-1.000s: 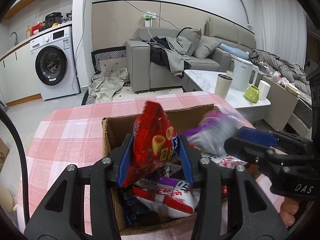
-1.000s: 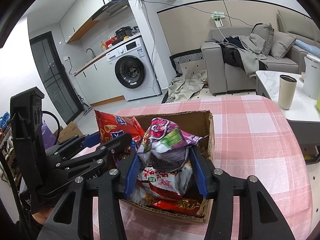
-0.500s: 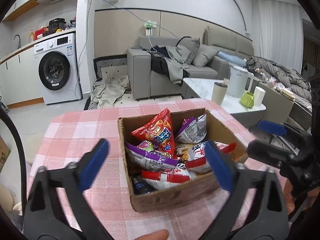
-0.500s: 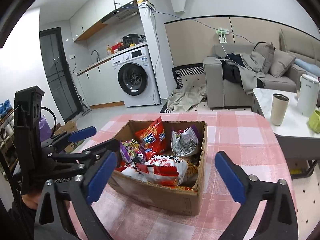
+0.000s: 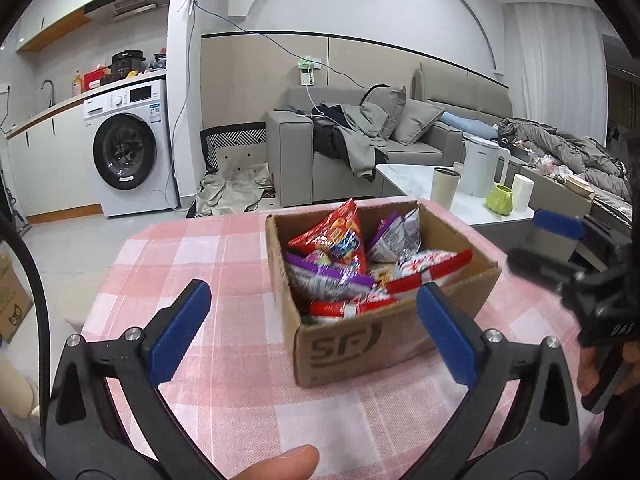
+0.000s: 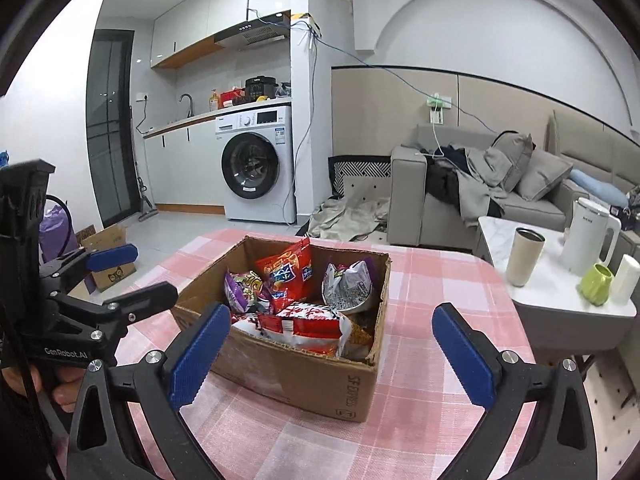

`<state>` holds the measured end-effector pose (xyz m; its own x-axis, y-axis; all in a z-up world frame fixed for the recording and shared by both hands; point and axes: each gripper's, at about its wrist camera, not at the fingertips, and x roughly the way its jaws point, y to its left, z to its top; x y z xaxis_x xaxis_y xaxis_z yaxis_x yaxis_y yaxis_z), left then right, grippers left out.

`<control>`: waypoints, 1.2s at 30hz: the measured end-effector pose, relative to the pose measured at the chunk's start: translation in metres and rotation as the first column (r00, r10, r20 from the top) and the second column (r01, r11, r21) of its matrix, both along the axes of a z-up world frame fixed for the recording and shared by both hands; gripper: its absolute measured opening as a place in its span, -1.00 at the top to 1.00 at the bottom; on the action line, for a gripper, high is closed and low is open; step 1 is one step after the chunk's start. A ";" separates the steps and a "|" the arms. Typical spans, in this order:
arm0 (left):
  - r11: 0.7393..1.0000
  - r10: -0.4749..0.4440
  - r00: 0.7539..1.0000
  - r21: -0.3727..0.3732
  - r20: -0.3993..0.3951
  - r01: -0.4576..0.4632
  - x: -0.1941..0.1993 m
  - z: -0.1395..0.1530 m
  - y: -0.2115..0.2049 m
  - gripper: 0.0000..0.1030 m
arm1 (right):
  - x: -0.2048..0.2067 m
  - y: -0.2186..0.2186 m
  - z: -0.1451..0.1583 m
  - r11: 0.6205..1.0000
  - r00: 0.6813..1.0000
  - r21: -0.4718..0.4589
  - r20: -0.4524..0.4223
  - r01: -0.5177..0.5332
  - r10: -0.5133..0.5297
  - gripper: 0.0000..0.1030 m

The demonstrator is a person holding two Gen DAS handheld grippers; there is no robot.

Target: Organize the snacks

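Observation:
A cardboard box sits on the pink checked table and holds several snack bags. A red bag stands upright in it beside a purple-and-silver bag. A red-and-white bag lies near the front. My left gripper is open and empty, back from the box's near wall. My right gripper is also open and empty, just short of the box.
To the right a low white table carries a tumbler, a kettle and a green mug. Behind are a grey sofa and a washing machine. A fingertip shows at the bottom edge.
Both grippers let go of their bags, the left the red one and the right the purple-and-silver one, and opened wide. Both drew back from the box, where the bags now rest.

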<state>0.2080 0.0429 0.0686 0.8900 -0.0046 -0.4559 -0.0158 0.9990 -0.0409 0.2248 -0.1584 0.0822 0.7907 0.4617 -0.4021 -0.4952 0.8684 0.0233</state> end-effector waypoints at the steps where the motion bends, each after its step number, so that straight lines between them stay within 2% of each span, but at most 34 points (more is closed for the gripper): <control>1: 1.000 0.004 1.000 0.002 0.001 -0.004 -0.003 -0.002 0.001 -0.99 | -0.003 -0.001 -0.001 1.000 1.000 0.011 0.006 -0.003 0.003 -0.99; 13: 0.999 0.036 0.999 0.010 0.018 -0.036 -0.026 -0.029 0.009 -0.99 | -0.033 -0.014 -0.016 0.997 0.998 0.068 0.046 -0.036 0.033 -0.99; 27: 0.997 0.071 0.996 0.002 0.059 -0.071 -0.022 -0.048 0.009 -0.99 | -0.041 -0.015 -0.040 0.993 0.996 0.103 0.069 -0.065 0.059 -0.99; 36: 0.996 0.083 0.994 0.026 0.077 -0.085 -0.019 -0.054 0.004 -0.99 | -0.043 -0.019 -0.048 0.992 0.994 0.118 0.104 -0.044 0.032 -0.99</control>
